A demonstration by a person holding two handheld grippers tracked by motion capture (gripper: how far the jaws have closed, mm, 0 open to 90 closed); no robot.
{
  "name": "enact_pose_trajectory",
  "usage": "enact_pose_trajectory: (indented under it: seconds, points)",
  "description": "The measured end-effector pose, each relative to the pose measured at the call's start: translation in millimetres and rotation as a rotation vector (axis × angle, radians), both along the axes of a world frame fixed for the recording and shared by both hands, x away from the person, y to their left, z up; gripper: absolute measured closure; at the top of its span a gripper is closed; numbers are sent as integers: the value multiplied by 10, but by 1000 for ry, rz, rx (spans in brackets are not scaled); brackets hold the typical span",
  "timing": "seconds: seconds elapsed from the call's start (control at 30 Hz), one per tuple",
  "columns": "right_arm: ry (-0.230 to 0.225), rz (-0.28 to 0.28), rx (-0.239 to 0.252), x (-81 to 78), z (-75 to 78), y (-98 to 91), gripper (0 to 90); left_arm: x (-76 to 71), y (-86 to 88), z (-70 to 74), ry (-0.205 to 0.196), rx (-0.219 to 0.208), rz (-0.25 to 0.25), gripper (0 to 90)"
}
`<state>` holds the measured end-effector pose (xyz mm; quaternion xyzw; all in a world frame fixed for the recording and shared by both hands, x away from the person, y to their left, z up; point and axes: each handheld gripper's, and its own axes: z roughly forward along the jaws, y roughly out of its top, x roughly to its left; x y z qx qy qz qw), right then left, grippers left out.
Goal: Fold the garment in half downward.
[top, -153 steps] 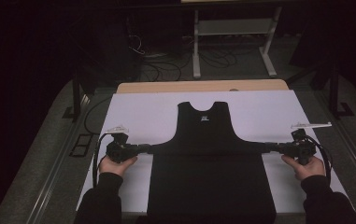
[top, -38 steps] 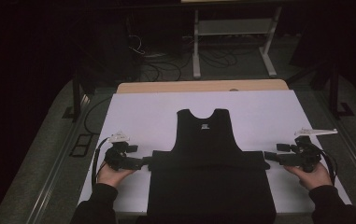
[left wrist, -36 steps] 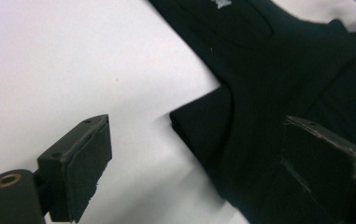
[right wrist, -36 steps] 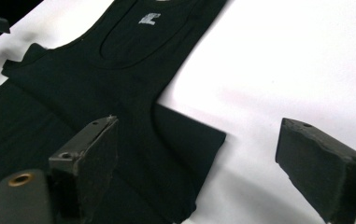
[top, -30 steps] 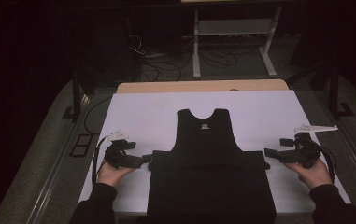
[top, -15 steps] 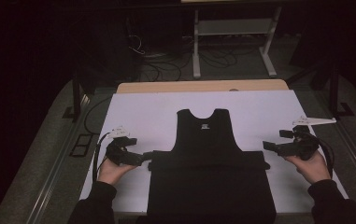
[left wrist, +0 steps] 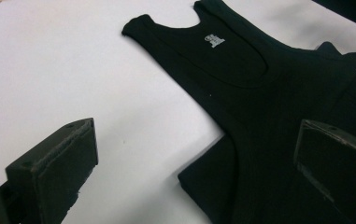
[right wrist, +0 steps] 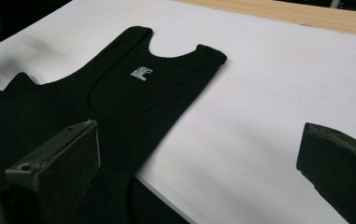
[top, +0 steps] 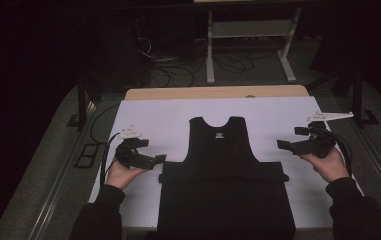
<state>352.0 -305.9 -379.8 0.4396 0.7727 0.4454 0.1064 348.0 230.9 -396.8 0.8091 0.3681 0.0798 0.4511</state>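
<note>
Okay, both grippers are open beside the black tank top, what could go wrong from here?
1. The folded-up lower part of the tank top lies loose, held by neither gripper; it may slip back or shift.
2. The left gripper hovers right at the fold's edge with jaws open; a careless move could snag and crease it.
3. The right gripper sits well off the cloth, so regrasping there means a longer reach and possibly an uneven pull.

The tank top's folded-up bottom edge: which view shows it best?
The high view: the fold runs straight across the tank top there. The left gripper view catches one end; the right gripper view the other.
</note>
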Motion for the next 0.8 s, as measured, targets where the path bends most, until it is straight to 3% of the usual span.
enact_pose_trajectory:
  seconds: [0.23, 0.4, 0.53, 0.8]
  points:
    - [4, 14, -1, 121, 26, 58, 0, 139, -92, 92, -1, 29, -8, 0]
    - [15, 22, -22, 196, 9, 114, 0, 237, -142, 134, -1, 23, -25, 0]
    - [20, 29, -5, 242, 22, 124, 0, 296, -176, 160, -9, -3, -66, 0]
    - [32, 43, -21, 349, 67, 150, 0, 455, -166, 177, 9, 21, -49, 0]
